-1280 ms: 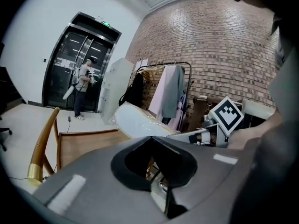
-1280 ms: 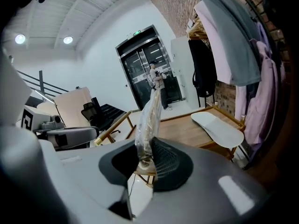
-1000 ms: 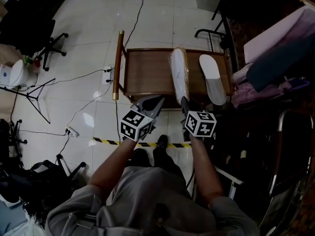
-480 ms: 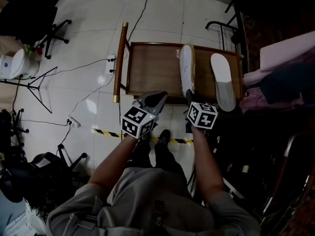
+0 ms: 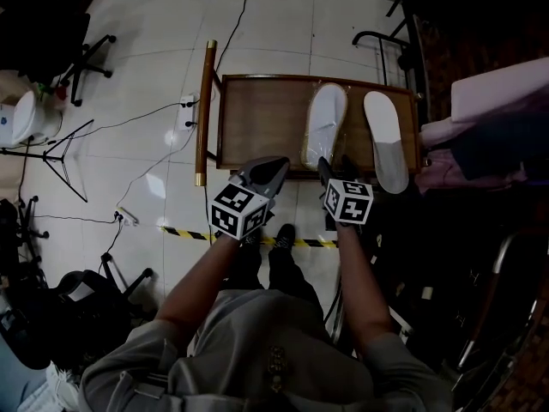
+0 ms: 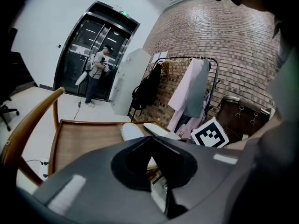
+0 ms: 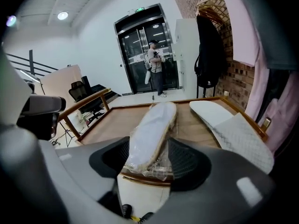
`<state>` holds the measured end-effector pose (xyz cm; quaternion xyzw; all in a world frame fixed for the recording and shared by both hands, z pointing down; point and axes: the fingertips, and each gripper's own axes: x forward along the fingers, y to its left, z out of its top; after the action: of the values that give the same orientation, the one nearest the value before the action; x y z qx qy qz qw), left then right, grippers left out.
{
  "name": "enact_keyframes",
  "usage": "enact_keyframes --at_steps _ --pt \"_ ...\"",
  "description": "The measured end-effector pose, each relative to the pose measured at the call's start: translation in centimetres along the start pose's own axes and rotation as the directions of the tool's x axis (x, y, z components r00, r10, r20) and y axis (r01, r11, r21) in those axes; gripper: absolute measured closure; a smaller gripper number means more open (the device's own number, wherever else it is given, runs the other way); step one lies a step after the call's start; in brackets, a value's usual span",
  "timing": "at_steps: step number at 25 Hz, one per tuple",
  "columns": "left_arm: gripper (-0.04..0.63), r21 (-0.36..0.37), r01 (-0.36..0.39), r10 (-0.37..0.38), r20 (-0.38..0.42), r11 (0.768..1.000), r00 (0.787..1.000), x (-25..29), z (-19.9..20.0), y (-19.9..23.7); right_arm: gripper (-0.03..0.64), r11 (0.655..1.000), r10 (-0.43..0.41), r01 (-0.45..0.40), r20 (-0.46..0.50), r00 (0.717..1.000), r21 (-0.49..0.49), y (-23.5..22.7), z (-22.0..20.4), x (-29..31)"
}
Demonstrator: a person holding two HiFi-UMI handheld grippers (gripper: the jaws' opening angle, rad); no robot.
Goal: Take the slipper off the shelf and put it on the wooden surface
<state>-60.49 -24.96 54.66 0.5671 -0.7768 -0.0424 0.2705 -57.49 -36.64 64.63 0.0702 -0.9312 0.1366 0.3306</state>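
Observation:
A white slipper in clear plastic wrap (image 5: pixel 324 125) lies flat on the wooden surface (image 5: pixel 257 123); in the right gripper view this slipper (image 7: pixel 150 133) has its heel end at the near edge. My right gripper (image 5: pixel 334 168) has just been opening its jaws and stands open, with that heel end between them and a gap on the left side. A second white slipper (image 5: pixel 386 142) lies to its right, and it shows again (image 7: pixel 229 125) in the right gripper view. My left gripper (image 5: pixel 280 163) hovers at the front edge, shut and empty, and its tips meet (image 6: pixel 150 139).
The wooden surface has a raised rim and a curved wooden rail (image 5: pixel 206 110) on its left. Cables and black-yellow tape (image 5: pixel 283 240) lie on the tiled floor. Clothes (image 5: pixel 497 118) hang on a rack at the right. A tripod (image 5: pixel 51 157) stands at the left.
The wrapped slipper stood narrow on its edge before and now lies flat on the wood. The right gripper's jaws have spread apart around it. Both grippers sank slightly.

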Motion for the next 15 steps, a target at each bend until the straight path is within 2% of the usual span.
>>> enact_keyframes --at_steps 4,10,15 --pt "0.592 0.007 0.016 -0.016 0.008 1.0 1.0 -0.2 0.8 -0.5 0.362 1.0 -0.014 0.015 0.023 1.0 -0.021 0.0 1.1 -1.2" --pt "0.592 0.019 0.036 -0.037 0.034 0.999 0.999 -1.5 2.7 -1.2 0.364 0.999 0.021 -0.013 0.151 0.988 -0.053 2.3 5.8 -5.0" --pt "0.592 0.032 0.055 -0.057 0.069 0.998 0.996 -3.1 5.0 -2.1 0.494 0.993 0.081 -0.054 0.271 0.959 -0.106 5.3 10.1 -9.3"
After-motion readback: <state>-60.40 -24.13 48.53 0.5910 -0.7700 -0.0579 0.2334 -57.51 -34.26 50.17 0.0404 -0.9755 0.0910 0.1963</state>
